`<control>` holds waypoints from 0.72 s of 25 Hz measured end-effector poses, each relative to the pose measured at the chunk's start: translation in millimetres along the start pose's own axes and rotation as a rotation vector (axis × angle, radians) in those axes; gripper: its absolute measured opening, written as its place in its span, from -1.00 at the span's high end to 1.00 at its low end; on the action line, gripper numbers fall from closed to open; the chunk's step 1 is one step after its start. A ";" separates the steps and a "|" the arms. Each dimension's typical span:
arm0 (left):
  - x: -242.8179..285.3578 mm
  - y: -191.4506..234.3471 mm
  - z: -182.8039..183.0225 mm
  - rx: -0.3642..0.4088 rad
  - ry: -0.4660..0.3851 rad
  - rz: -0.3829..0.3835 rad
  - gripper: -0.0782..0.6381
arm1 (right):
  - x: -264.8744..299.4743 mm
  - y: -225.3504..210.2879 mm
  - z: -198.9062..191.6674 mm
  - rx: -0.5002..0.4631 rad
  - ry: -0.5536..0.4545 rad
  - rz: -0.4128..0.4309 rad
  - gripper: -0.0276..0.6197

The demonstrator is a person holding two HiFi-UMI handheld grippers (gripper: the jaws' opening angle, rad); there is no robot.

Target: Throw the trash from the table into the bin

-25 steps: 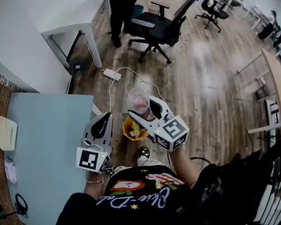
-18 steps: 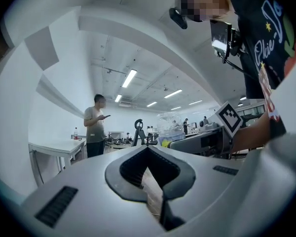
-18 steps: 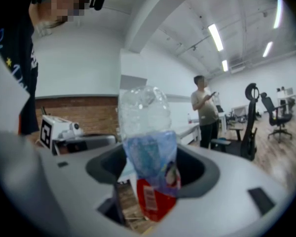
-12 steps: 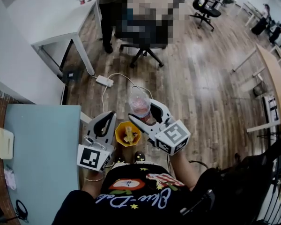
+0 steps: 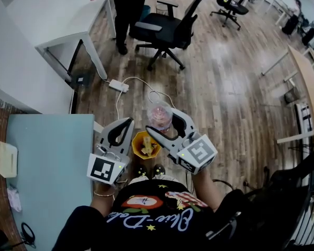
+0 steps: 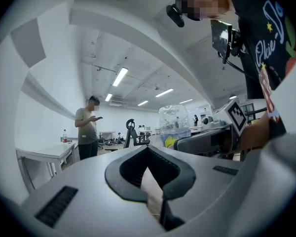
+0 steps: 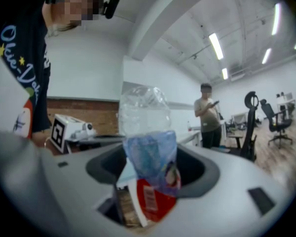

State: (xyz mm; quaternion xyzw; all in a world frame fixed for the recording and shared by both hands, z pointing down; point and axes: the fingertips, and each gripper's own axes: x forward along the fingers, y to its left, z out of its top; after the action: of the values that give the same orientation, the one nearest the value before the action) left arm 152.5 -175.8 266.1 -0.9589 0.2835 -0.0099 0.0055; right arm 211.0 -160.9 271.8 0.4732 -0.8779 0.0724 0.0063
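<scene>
The right gripper (image 5: 161, 120) clamps a crumpled clear bottle (image 7: 147, 132) with a blue and red label; its jaws are spread wide round the bottle, which stands up between them. The left gripper (image 5: 127, 123) is closed on nothing, its tips meeting. A small yellow bin (image 5: 145, 144) stands on the wood floor (image 5: 225, 98) just ahead of the person's shoes (image 5: 148, 170), with yellowish scraps inside. In the head view the bottle shows just past the bin's far rim and higher than it, with the right gripper to the bin's right and the left gripper to its left, both pointing level. The blue table (image 5: 47, 156) lies close by, left of the bin; along its edge farthest from the bin lie a beige pad (image 5: 7, 159) and a crumpled white scrap (image 5: 13, 197). Beyond the bin a white power strip (image 5: 118, 85) lies on the floor, its cord looping toward the bin; farther on are a black chair (image 5: 165, 27), a standing person (image 5: 126, 9) and a white desk (image 5: 57, 14)
</scene>
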 end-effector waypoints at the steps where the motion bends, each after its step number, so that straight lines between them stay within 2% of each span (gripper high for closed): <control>1: -2.8 0.6 -2.5 -0.004 0.003 0.003 0.75 | 1.3 2.4 -1.1 -0.003 0.009 -0.002 -0.05; 7: -14.1 9.9 -21.5 -0.061 0.033 0.016 0.75 | 10.0 16.9 -7.9 -0.009 0.024 0.012 -0.05; 18: -18.9 24.3 -43.1 -0.086 0.062 0.041 0.75 | 22.8 21.8 -39.2 0.031 0.067 0.033 -0.05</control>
State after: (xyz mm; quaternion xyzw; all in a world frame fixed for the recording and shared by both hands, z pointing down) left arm 122.5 -186.1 308.5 -0.9514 0.3035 -0.0272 -0.0441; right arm 178.1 -162.8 309.8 0.4562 -0.8836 0.1017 0.0272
